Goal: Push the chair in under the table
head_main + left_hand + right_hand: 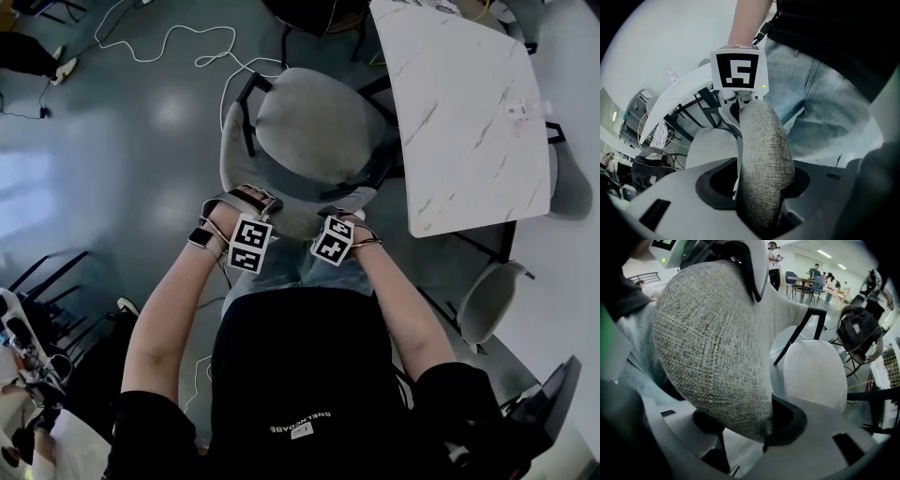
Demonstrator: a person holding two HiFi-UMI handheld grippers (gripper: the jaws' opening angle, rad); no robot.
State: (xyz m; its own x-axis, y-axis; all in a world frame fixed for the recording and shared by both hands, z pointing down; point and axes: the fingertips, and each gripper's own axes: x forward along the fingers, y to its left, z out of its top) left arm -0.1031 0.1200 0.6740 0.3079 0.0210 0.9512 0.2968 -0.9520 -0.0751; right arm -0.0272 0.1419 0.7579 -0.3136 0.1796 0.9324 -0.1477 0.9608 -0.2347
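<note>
Both grippers grip the top of the chair [309, 122] backrest [281, 214], close together near its middle. The left gripper [759, 187] stands partly open, with the grey fabric rim filling the gap between its jaws. The right gripper [754, 423] is a bit wider and clamps a thicker part of the same rim, its far pad against the fabric. The chair is not in yet. The seat stands clear of the table [469, 122] by its left edge as the head view shows it, and it is turned partly away from the top, with the black frame just beside that edge. Risks, as I judge them:

1. The hold is on soft padding at the highest point, so a hard shove may rock the chair onto its front legs, not slide it. The pads could also creep off the rounded rim.
2. With both holds so near each other there is little leverage to swing the seat toward the table. The chair may yaw, and its frame or a leg may strike the table edge or the table's dark legs.
3. A white cable [187, 37] lies on the floor beyond the chair, and a push straight ahead instead of toward the table would run toward it.
4. Another chair [487, 300] sits at the table's near corner, so a wide swing could crowd it.
</note>
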